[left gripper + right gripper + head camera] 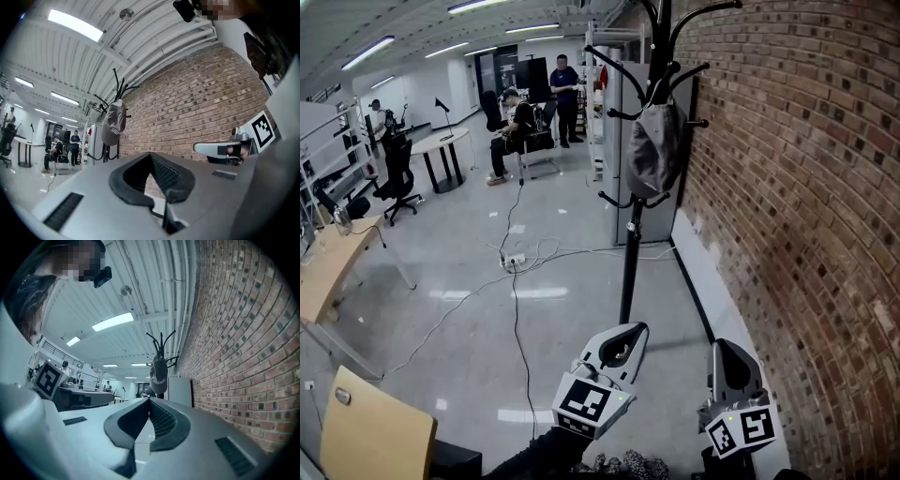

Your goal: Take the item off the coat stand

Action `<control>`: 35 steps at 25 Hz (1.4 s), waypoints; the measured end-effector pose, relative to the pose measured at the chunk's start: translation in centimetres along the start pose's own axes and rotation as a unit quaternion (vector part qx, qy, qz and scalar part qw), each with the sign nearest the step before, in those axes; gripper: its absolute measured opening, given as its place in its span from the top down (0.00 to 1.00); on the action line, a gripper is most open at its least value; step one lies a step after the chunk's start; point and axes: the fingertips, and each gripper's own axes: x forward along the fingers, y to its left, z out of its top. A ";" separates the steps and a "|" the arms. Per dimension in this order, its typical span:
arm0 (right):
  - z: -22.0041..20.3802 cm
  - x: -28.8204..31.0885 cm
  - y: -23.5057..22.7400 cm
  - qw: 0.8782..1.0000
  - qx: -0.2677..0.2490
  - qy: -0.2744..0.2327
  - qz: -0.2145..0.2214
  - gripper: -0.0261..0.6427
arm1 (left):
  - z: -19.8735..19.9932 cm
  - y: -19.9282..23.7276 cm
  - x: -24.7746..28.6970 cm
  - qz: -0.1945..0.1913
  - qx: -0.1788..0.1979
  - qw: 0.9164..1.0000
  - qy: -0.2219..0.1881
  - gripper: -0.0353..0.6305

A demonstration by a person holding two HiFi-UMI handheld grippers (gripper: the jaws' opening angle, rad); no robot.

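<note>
Low at the left, the left gripper [619, 349] has its jaws pressed together on nothing. Further right, the grey fabric baseball cap [654, 150] hangs on an upper hook of the black metal coat stand [628, 272] beside the red brick wall [797, 187] — well apart from both tools, so the removal looks not yet begun. The right gripper [729, 364] is likewise closed and empty. White lettering on the cap is too small to read.

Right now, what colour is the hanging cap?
The cap is grey; the head view shows it best.
</note>
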 end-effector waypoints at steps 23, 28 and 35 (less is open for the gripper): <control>-1.8 9.3 -11.9 0.996 0.008 -0.006 0.085 0.95 | -0.6 2.7 12.2 0.106 0.012 0.994 -0.004 0.94; -2.5 10.5 -12.9 0.996 0.013 0.000 0.089 0.95 | -1.1 3.3 13.2 0.117 0.005 0.993 0.001 0.94; -2.9 13.6 -13.9 0.997 0.009 -0.002 0.079 0.95 | -1.1 6.1 15.8 0.115 -0.003 0.993 -0.007 0.94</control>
